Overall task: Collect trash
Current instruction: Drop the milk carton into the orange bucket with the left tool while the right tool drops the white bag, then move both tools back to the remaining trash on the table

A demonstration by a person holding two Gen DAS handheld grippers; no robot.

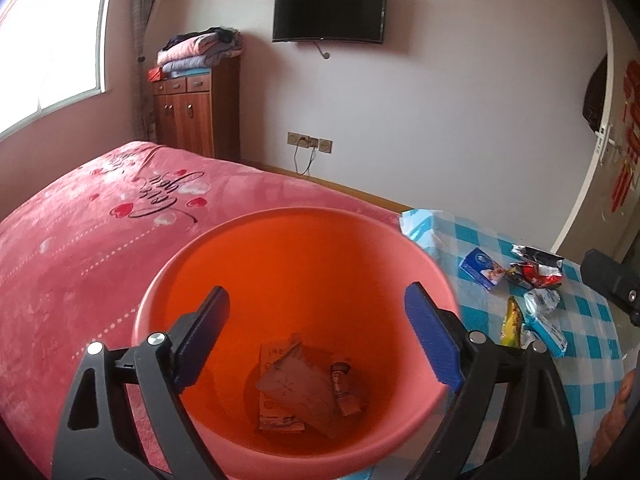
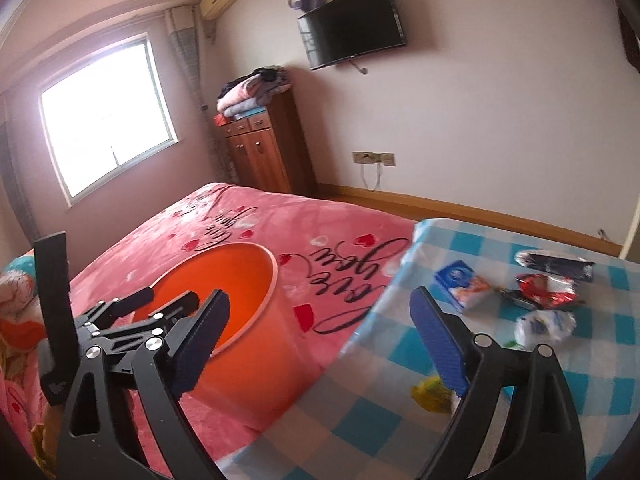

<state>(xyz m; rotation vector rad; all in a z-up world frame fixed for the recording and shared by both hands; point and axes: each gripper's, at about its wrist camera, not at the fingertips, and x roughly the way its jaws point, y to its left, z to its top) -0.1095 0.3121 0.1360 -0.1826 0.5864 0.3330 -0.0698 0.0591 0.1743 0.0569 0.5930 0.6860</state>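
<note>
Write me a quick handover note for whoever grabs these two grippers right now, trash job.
Left gripper: jaws open, empty, over the round orange plastic bin.
Right gripper: jaws open, empty, between the bin and the blue-checked tablecloth.
Done: some paper scraps and a wrapper lie in the bin.
Left on the cloth: blue-white carton, red foil wrapper, dark foil packet, crumpled white wrapper, yellow wrapper, blue-white packet.

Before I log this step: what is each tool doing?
Left tool: open, empty, over the orange bin.
Right tool: open, empty, near the table.
</note>
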